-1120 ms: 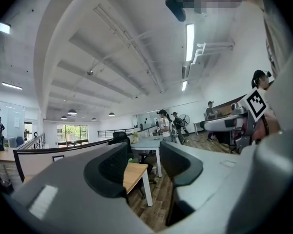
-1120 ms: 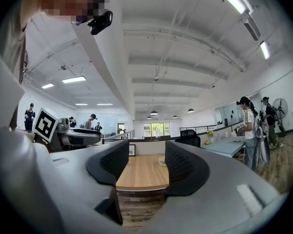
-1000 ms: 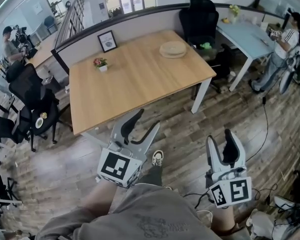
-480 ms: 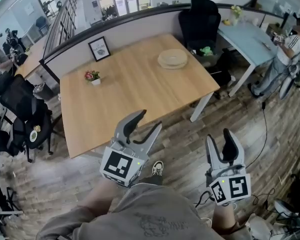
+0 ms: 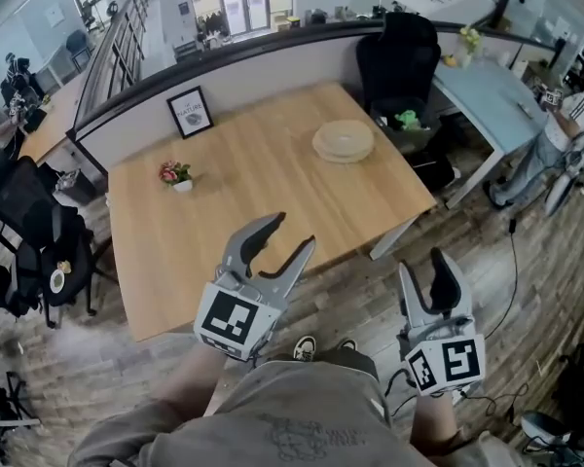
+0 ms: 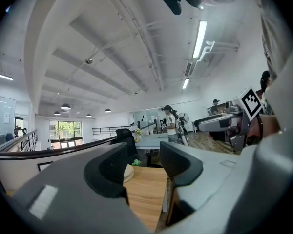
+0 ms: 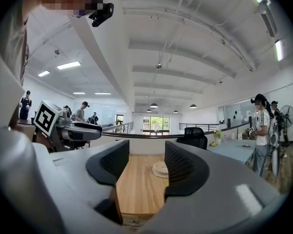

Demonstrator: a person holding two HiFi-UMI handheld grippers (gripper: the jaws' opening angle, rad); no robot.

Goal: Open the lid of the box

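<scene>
1. Grey-jawed and low in the frame: holding the left gripper [image 5: 290, 233] at lower centre and the right gripper [image 5: 425, 269] at lower right, both with jaws spread, pinching nothing.
2. Reaching next the wooden table [image 5: 224, 193], near edge just beyond the left fingertips.
3. Passing a small flower pot [image 5: 175, 173] at centre left.
4. Finding the round pale box [image 5: 343, 141] at upper centre-right, lid seemingly on, contents hidden, no long axis. Lying up-right of the left fingers and up-left of the right, well apart from both. Appearing framed between the right jaws, so probably the handier side.
5. Ending at a picture frame [image 5: 189, 112], upper left.
</scene>
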